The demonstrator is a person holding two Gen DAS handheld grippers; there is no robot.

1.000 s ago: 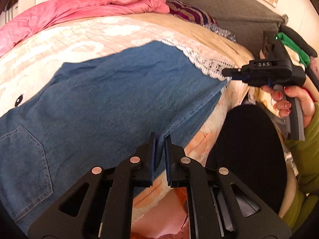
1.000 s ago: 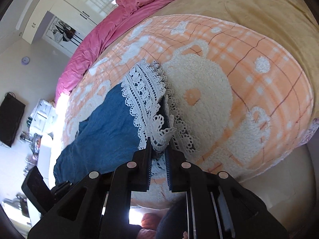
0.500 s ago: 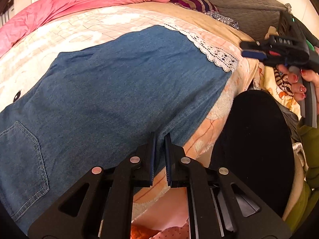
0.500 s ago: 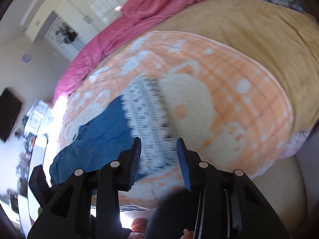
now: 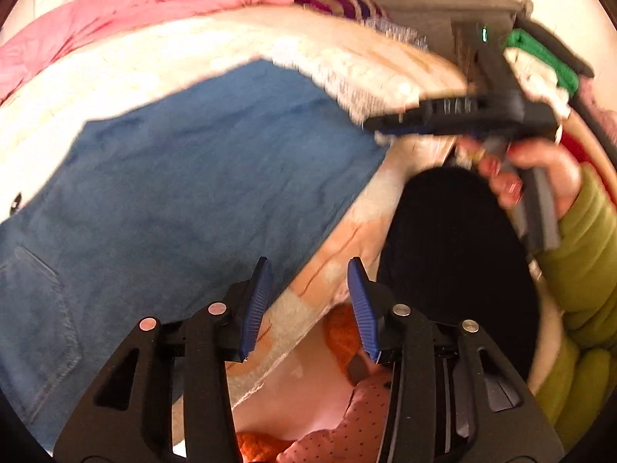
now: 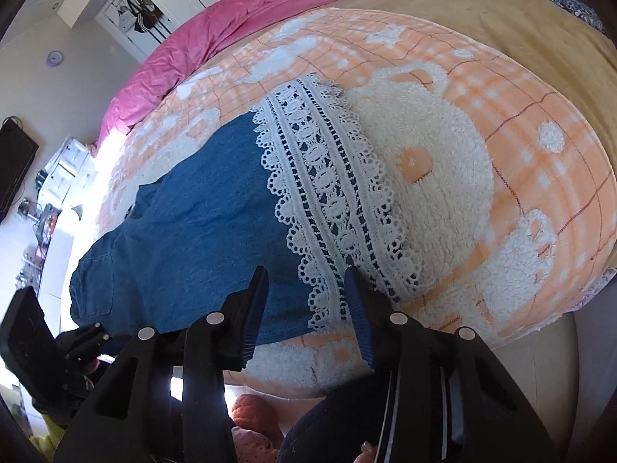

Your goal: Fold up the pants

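Observation:
Blue denim pants [image 5: 185, 177] with a white lace hem [image 6: 335, 200] lie flat on the orange-and-white plaid blanket [image 6: 501, 135] on the bed. A back pocket [image 5: 34, 308] shows at the left. My left gripper [image 5: 306, 305] is open and empty over the pants' near edge. My right gripper [image 6: 308, 305] is open and empty just above the lace hem. In the left wrist view the right gripper [image 5: 389, 129] hovers by the hem corner, held by a hand in a green sleeve.
A pink duvet [image 5: 135, 11] is bunched at the far side of the bed. A tan blanket [image 6: 520, 19] covers the right part. The bed edge runs close below both grippers. A wardrobe [image 6: 154, 4] stands beyond.
Both grippers have opened and let go of the pants. The lace hem and the leg edge now lie flat on the blanket. The right gripper has drawn back a little.

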